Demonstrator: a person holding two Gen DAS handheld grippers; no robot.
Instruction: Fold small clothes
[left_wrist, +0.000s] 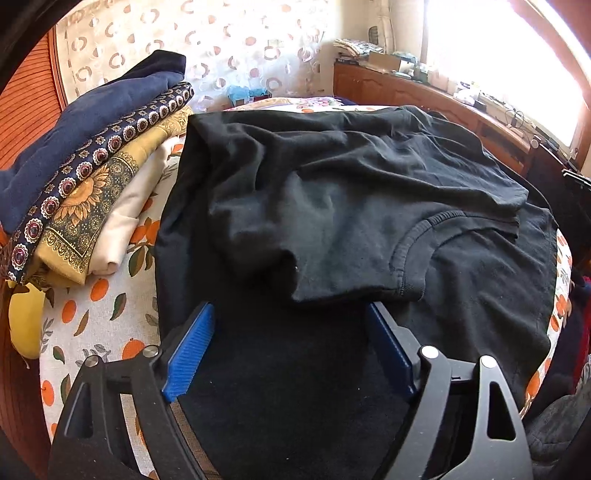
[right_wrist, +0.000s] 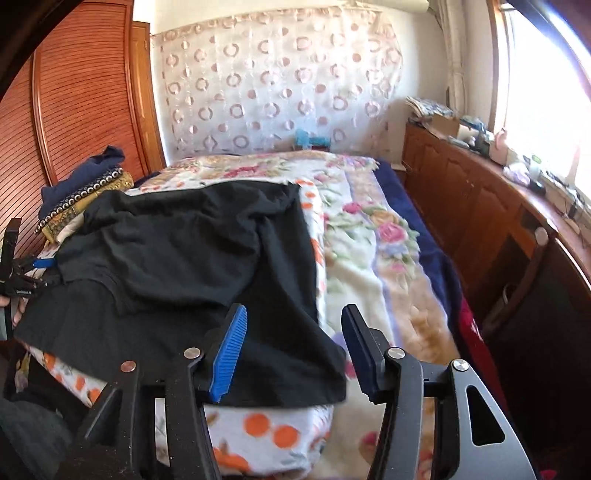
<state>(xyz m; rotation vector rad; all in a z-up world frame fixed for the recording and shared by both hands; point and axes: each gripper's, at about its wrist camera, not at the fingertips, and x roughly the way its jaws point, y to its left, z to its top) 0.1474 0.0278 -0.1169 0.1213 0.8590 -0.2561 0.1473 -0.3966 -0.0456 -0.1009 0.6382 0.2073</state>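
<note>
A black T-shirt (left_wrist: 332, 206) lies spread on the bed with its sides and a sleeve folded in over the body; its collar (left_wrist: 417, 243) faces me. It also shows in the right wrist view (right_wrist: 184, 251). My left gripper (left_wrist: 290, 314) is open, just above the shirt's near part, holding nothing. My right gripper (right_wrist: 295, 314) is open over the shirt's near right corner (right_wrist: 314, 373), empty. The left gripper also shows at the left edge of the right wrist view (right_wrist: 29, 273).
A stack of folded clothes (left_wrist: 85, 177) sits at the left of the bed, also seen in the right wrist view (right_wrist: 85, 195). The bed has an orange-print sheet (left_wrist: 96, 325) and a floral blanket (right_wrist: 369, 236). A wooden cabinet (right_wrist: 480, 206) runs along the right.
</note>
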